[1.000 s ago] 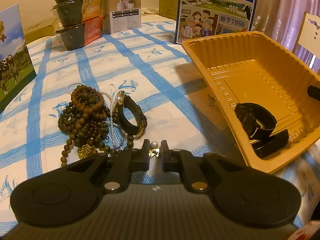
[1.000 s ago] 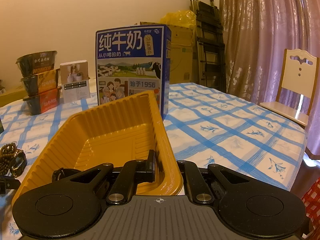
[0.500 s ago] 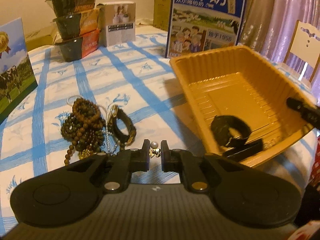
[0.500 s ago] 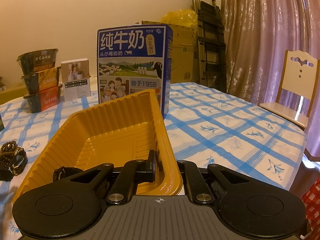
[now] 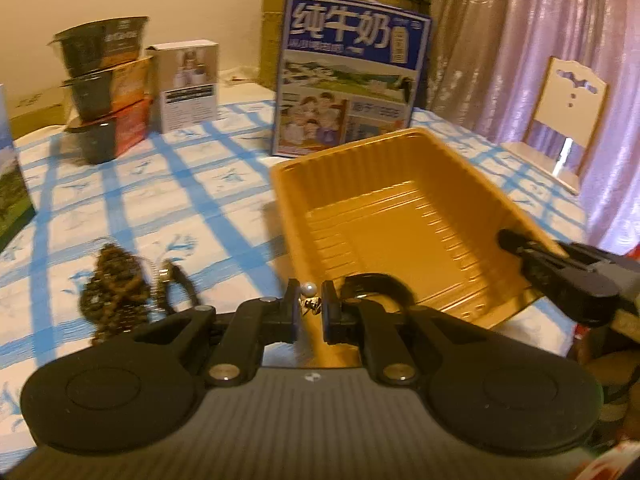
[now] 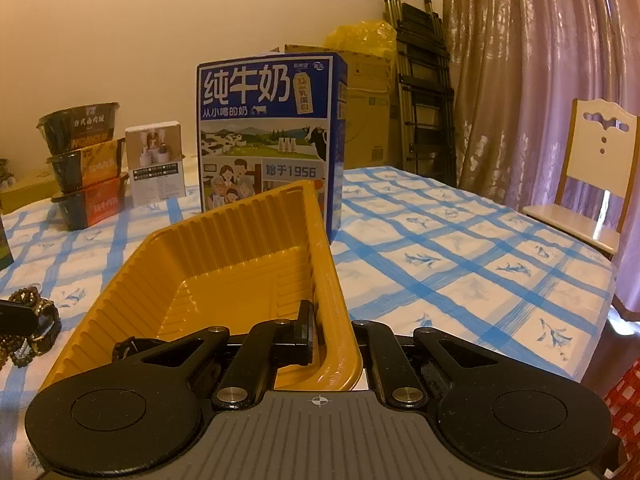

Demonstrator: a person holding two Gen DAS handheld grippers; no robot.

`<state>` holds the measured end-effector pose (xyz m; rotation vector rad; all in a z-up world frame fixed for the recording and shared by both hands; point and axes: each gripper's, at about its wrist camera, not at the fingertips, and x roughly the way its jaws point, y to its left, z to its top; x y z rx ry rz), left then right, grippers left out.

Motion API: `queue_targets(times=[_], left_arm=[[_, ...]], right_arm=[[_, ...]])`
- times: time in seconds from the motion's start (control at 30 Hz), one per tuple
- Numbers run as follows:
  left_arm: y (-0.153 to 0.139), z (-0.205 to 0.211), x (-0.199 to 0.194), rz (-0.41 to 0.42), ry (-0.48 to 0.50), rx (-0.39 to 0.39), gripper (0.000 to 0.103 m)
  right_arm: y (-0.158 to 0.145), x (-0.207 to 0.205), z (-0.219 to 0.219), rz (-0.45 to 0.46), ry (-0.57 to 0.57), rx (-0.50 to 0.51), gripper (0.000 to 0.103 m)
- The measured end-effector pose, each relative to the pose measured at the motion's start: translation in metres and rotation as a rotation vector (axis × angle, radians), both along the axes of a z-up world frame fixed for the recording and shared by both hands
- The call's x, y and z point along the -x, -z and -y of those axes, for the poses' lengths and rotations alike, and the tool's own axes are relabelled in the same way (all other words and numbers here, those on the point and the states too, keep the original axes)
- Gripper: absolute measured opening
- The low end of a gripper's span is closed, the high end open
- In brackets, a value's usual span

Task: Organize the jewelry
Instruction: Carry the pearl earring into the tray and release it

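My left gripper (image 5: 311,305) is shut on a small pearl-and-gold piece of jewelry (image 5: 309,290) and holds it above the near left corner of the yellow tray (image 5: 400,184). A black watch (image 5: 378,284) lies in the tray, partly hidden by my fingers. A heap of bead bracelets (image 5: 114,288) and a watch (image 5: 168,280) lie on the cloth to the left. My right gripper (image 6: 332,332) is shut on the tray's near right wall (image 6: 332,300); it also shows in the left wrist view (image 5: 560,272).
A blue milk carton (image 6: 268,136) stands behind the tray. Stacked food bowls (image 6: 84,164) and a small white box (image 6: 156,168) stand at the back left. A chair (image 6: 596,176) is at the right past the table edge.
My left gripper has moved up and right with the pearl piece, from beside the bead heap to over the tray's near corner. The right gripper has kept its hold on the tray.
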<state>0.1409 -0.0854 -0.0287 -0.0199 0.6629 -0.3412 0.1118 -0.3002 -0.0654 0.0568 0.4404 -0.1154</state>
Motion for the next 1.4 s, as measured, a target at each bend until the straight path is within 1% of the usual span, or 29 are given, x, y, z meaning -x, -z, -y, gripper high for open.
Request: queue_targets(times=[0.27, 0.47, 0.57, 0.67, 0.7, 0.8, 0.9, 0.97, 1.07, 1.23, 1.4], left_arm=[[0.006, 0.033, -0.005, -0.028, 0.108, 0.026, 0.009], [0.011, 0.059, -0.017, -0.045, 0.18, 0.051, 0.009], [0.014, 0.068, -0.022, -0.056, 0.202, 0.058, 0.009], [0.017, 0.075, -0.026, -0.059, 0.201, 0.054, 0.01], [0.018, 0.075, -0.028, -0.061, 0.199, 0.056, 0.01], [0.018, 0.076, -0.028, -0.053, 0.195, 0.06, 0.019], [0.014, 0.072, -0.024, -0.034, 0.184, 0.051, 0.02], [0.012, 0.064, -0.02, -0.033, 0.158, 0.057, 0.021], [0.01, 0.045, -0.011, -0.035, 0.102, 0.058, 0.027], [0.013, 0.006, 0.005, -0.039, -0.011, -0.006, 0.028], [0.021, -0.035, 0.019, -0.068, -0.117, -0.056, 0.028]], right_arm=[[-0.001, -0.002, 0.002, -0.001, -0.002, -0.012, 0.007], [-0.001, -0.003, 0.004, -0.003, -0.004, -0.024, 0.007], [0.0, -0.004, 0.004, -0.006, -0.003, -0.027, 0.007], [0.001, -0.004, 0.005, -0.008, -0.001, -0.032, 0.007], [0.001, -0.004, 0.005, -0.007, -0.002, -0.031, 0.007], [0.001, -0.004, 0.005, -0.007, -0.001, -0.03, 0.007], [0.001, -0.004, 0.005, -0.008, -0.001, -0.031, 0.007], [0.001, -0.004, 0.005, -0.008, 0.0, -0.03, 0.007], [0.001, -0.004, 0.005, -0.009, -0.001, -0.029, 0.007], [0.001, -0.004, 0.005, -0.013, 0.002, -0.031, 0.007], [0.001, -0.004, 0.005, -0.012, 0.001, -0.029, 0.007]])
